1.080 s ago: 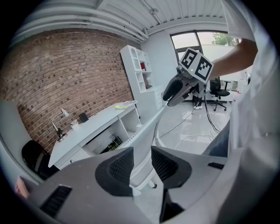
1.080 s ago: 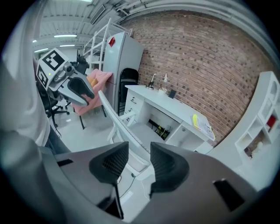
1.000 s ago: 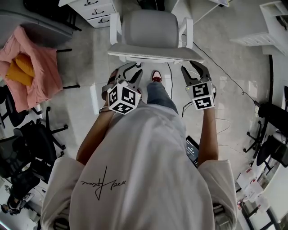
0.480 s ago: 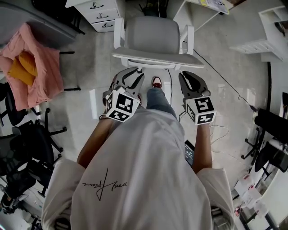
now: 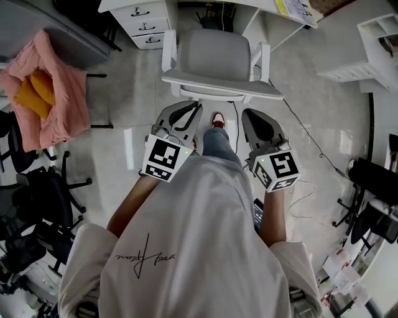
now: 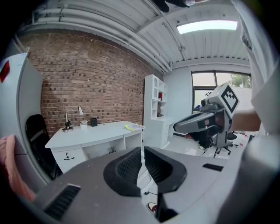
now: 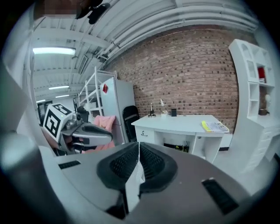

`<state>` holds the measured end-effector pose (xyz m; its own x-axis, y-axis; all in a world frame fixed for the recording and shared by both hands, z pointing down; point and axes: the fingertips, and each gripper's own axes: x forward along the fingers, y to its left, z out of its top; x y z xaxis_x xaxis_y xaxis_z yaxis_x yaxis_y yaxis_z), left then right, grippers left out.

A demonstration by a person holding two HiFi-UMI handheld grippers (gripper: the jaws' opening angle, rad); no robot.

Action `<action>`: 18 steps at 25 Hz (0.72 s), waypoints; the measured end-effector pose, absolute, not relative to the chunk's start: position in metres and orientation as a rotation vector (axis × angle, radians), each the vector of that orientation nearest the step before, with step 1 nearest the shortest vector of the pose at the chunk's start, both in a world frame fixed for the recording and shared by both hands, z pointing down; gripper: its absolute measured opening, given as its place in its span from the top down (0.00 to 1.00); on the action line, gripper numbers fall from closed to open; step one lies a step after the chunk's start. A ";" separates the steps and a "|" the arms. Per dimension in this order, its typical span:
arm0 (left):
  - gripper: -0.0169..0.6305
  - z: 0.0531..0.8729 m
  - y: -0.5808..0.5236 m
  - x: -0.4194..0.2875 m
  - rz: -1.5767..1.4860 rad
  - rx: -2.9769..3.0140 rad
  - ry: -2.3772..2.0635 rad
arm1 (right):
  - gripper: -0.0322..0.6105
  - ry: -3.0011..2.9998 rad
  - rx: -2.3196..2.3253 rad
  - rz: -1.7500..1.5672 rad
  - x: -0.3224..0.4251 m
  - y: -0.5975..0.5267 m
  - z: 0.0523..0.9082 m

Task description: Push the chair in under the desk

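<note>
The chair (image 5: 214, 54), grey seat on a white frame, stands just before the white desk (image 5: 249, 7), its back's top edge (image 5: 221, 87) toward me. The left gripper (image 5: 198, 107) and right gripper (image 5: 244, 115) hang side by side a little short of that edge, touching nothing. The left gripper's (image 6: 141, 151) jaws are closing; only a thin slit shows and nothing is between them. The right gripper's (image 7: 139, 146) jaws are closing too, its pads meeting on nothing. The desk (image 7: 175, 122) lies ahead in both gripper views.
A white drawer unit (image 5: 140, 15) stands under the desk's left side. A pink cloth (image 5: 43, 99) drapes a chair at the left, with black chairs (image 5: 43, 199) below it. A cable (image 5: 311, 133) runs over the floor at the right, near white shelving (image 5: 367, 43).
Both grippers' jaws have come together. The grippers were at the chair back's edge and now sit short of it. The chair stands closer to the desk.
</note>
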<state>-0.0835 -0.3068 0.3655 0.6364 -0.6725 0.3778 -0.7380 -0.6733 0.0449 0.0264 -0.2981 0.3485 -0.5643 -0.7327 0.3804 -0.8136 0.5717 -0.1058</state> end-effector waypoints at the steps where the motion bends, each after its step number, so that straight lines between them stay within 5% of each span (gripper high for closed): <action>1: 0.94 0.364 -0.305 -0.084 0.486 2.660 -1.161 | 0.90 -2.529 1.284 0.404 0.025 -0.296 0.342; 18: 0.97 0.334 -0.289 -0.095 0.323 2.651 -1.152 | 0.91 -2.575 1.305 0.389 0.009 -0.279 0.322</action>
<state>-0.0946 -0.2886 0.3340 0.6661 -0.6869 0.2908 -0.7380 -0.6634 0.1233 0.0086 -0.2793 0.3221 -0.5777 -0.7515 0.3186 -0.8121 0.5686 -0.1311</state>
